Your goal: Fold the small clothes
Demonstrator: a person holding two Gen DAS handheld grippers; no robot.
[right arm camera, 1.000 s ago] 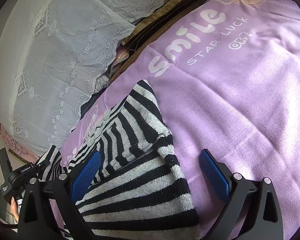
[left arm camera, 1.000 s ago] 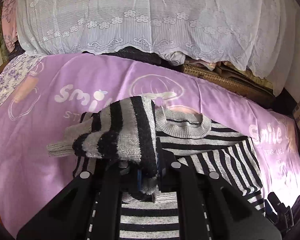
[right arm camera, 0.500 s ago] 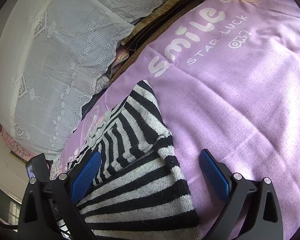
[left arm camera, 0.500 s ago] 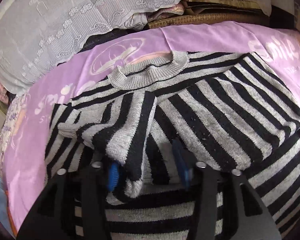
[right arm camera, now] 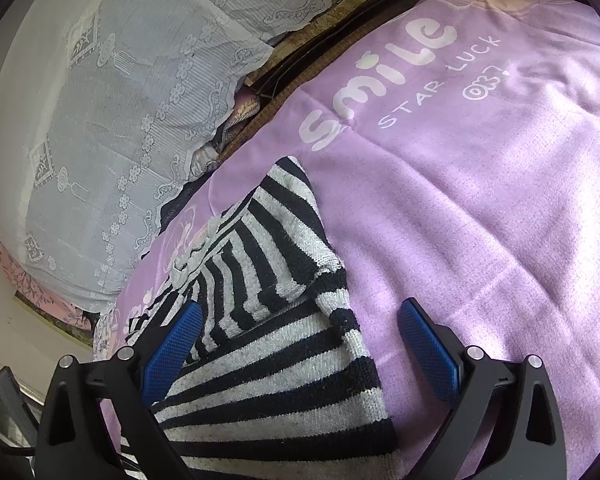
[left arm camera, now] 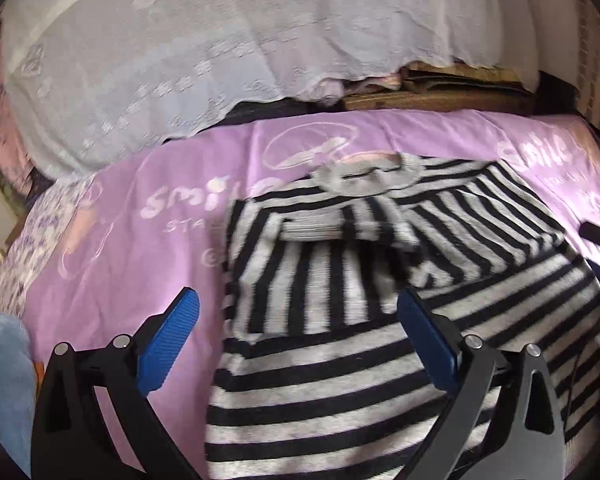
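Note:
A small black-and-grey striped sweater (left arm camera: 380, 280) lies on the purple sheet (left arm camera: 112, 264), collar toward the far side. Both sleeves are folded in across its chest; the left sleeve (left arm camera: 300, 280) lies loose on top. My left gripper (left arm camera: 296, 340) hovers over the sweater's left side with its jaws opening wide, and nothing is pinched between the blue pads (left arm camera: 168, 344). In the right wrist view the sweater (right arm camera: 276, 360) shows its right edge and folded sleeve. My right gripper (right arm camera: 300, 352) stands open over that edge, pads apart from the knit.
A white lace cover (left arm camera: 204, 48) drapes over a pile along the far side of the bed, with brown woven mats (left arm camera: 440, 92) under it. A blue cloth (left arm camera: 12, 380) lies at the near left. Bare purple sheet (right arm camera: 480, 200) spreads to the right of the sweater.
My left gripper held the left sleeve up, carried it across onto the sweater's chest, let it go and drew back with jaws spreading. The right gripper has not moved.

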